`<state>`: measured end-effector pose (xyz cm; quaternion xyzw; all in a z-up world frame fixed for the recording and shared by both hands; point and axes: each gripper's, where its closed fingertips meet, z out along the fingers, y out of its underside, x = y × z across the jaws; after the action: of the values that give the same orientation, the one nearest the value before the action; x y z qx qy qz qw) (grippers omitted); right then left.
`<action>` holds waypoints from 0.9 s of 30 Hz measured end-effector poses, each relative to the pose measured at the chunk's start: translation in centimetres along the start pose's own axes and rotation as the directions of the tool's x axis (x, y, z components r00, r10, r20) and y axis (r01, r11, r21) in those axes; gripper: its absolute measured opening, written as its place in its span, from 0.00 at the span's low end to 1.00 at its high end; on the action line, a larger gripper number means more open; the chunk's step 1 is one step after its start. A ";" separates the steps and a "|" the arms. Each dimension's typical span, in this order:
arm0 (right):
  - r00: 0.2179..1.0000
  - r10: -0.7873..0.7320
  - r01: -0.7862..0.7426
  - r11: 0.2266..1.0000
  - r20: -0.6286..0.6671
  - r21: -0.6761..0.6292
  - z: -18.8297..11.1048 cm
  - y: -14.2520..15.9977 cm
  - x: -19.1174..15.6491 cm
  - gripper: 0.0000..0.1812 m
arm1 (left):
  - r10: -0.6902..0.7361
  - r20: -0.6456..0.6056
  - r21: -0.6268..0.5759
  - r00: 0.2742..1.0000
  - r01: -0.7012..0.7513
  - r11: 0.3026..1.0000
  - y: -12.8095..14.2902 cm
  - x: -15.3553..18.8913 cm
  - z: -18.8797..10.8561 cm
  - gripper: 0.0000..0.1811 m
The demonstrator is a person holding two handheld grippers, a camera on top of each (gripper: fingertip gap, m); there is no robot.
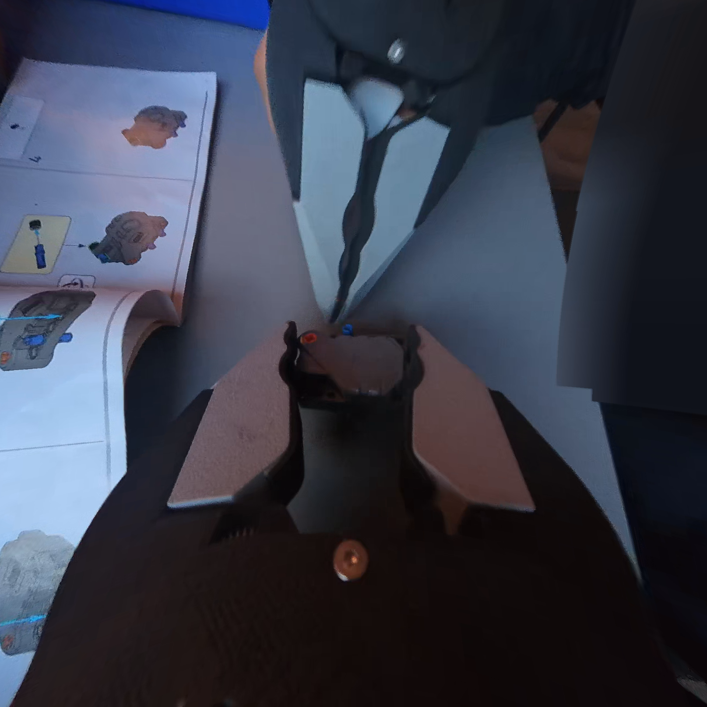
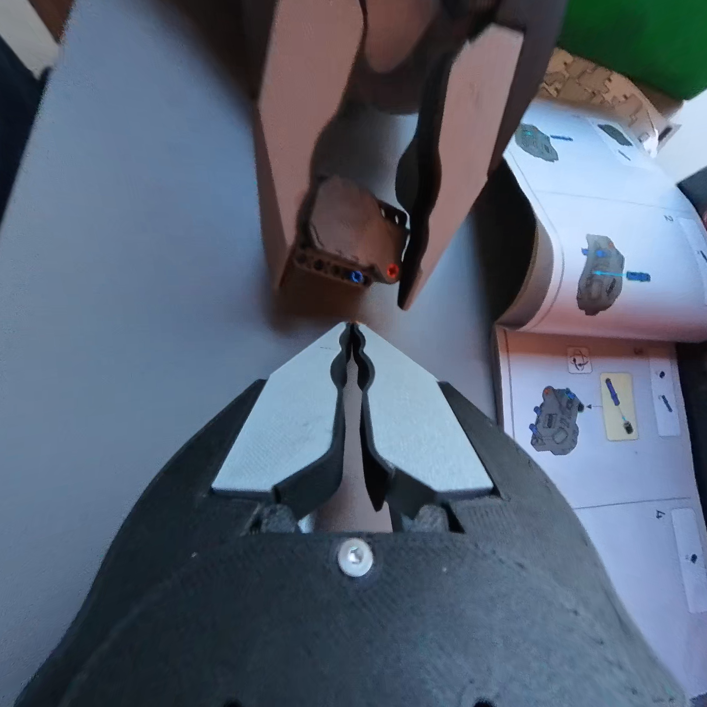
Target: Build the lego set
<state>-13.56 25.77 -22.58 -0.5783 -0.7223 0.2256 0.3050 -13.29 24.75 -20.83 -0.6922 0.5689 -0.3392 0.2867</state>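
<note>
My left gripper (image 1: pixel 352 329) is shut on a grey lego assembly (image 1: pixel 355 359) with a red pin (image 1: pixel 308 338) and a blue pin (image 1: pixel 347 329) at its front. In the right wrist view the left gripper (image 2: pixel 344 296) comes in from the top, holding the assembly (image 2: pixel 352 233) just above the table. My right gripper (image 2: pixel 352 325) is shut, its tips a short way in front of the blue pin (image 2: pixel 356 287). It also shows in the left wrist view (image 1: pixel 336 315), pointing at the assembly. I cannot tell whether a tiny piece sits between its tips.
An open instruction booklet (image 1: pixel 95 191) lies on the grey table (image 1: pixel 245 191), to the left of the left gripper; it also shows in the right wrist view (image 2: pixel 593 382). A green box (image 2: pixel 631 46) and a brown jagged piece (image 2: pixel 574 84) sit beyond it. The grippers are tip to tip, or close to it.
</note>
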 end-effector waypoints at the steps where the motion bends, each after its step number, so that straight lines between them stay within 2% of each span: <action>1: 1.000 0.018 -0.018 1.000 0.003 0.005 0.2 0.1 0.2 0.00 | 0.003 -0.015 0.028 1.000 -0.002 1.000 -0.5 0.3 -0.3 0.30; 3: 0.997 0.069 -0.070 0.997 0.029 0.043 0.2 -0.1 0.3 0.00 | 0.020 -0.008 0.055 1.000 -0.019 0.998 -0.6 0.2 -0.7 0.31; 5: 0.994 0.101 -0.104 0.993 0.048 0.062 0.1 -0.2 0.4 0.00 | 0.025 0.019 0.017 1.000 -0.025 1.000 0.5 -0.2 -0.7 0.31; 11: 0.996 0.086 -0.087 0.995 0.025 0.048 0.2 0.1 0.6 0.00 | 0.028 0.020 0.020 0.999 -0.029 0.999 0.4 0.0 -0.9 0.30; 18: 0.989 0.097 -0.103 0.993 0.110 0.051 -0.2 0.1 -1.1 0.00 | 0.023 0.031 -0.009 0.999 -0.023 1.000 0.9 0.1 -0.4 0.30; 27: 0.994 0.080 -0.079 0.997 0.078 -0.022 0.1 -0.3 -1.9 0.00 | -0.017 0.041 0.037 0.999 0.016 0.999 -0.8 0.4 -0.1 0.30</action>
<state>-13.57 23.82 -22.73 -0.6000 -0.7123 0.2534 0.2616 -12.86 24.48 -20.13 -0.6984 0.5508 -0.3374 0.3083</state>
